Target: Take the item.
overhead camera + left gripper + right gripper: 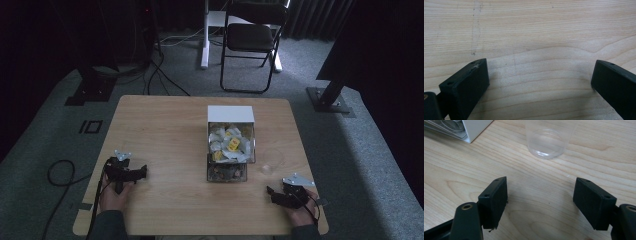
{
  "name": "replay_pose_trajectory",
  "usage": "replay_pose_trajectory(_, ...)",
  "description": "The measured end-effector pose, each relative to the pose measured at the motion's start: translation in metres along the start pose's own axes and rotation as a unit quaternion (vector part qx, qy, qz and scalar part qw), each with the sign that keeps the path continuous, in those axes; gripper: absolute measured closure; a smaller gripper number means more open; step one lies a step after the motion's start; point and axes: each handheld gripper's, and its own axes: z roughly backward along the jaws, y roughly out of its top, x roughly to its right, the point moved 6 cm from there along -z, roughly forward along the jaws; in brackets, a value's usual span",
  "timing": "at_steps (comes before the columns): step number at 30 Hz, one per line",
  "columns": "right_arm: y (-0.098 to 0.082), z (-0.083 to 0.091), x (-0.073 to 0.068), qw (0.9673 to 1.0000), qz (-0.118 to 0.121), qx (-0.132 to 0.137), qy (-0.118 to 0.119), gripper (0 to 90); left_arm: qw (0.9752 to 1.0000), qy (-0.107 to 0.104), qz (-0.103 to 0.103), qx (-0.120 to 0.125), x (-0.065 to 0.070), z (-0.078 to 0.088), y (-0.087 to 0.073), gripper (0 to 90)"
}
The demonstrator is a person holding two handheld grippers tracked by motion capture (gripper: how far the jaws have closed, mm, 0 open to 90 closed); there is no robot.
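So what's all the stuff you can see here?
Table: one, light wood, in the middle of the room.
Box: one, white, past the table's centre, with white and yellow packets in its clear front.
Small bin: one, clear, dark bits inside, touching the box's near side.
Cup: one, clear plastic, upright, right of the bin.
Chair: one, black, folding, on the floor beyond the table.
Cables: black, on the grey carpet.
Left tool: one, black, open, near left edge.
Right tool: one, black, open, near right corner, facing the cup.

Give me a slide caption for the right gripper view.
Right gripper, jaws open over the wooden table, facing a clear plastic cup.
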Motion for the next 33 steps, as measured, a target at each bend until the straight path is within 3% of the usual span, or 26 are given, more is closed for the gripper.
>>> replay_pose_trajectory(10, 0.001, -0.002, -0.003, 1.0000, -0.004, -0.007, -0.002, 22.5, 1.0000, 0.001, -0.001, -0.001, 0.000, 0.002, -0.002, 2.0)
replay_pose_trajectory(14, 0.001, 0.000, -0.004, 0.9999, 0.001, -0.008, -0.008, 29.0, 1.0000, 0.001, -0.001, -0.001, 0.000, 0.002, -0.002, 2.0)
replay_pose_trajectory(18, 0.004, 0.009, -0.008, 0.9999, 0.001, 0.009, -0.011, 32.8, 1.0000, 0.001, -0.001, -0.001, 0.000, 0.002, -0.002, 2.0)
replay_pose_trajectory(23, 0.008, 0.019, -0.010, 0.9995, -0.018, 0.027, 0.000, 36.1, 1.0000, 0.000, -0.002, -0.001, 0.000, 0.002, -0.002, 2.0)
replay_pose_trajectory(33, 0.022, 0.036, -0.028, 0.9978, -0.004, 0.063, 0.018, 42.3, 1.0000, 0.000, -0.002, -0.001, 0.000, 0.002, -0.002, 2.0)
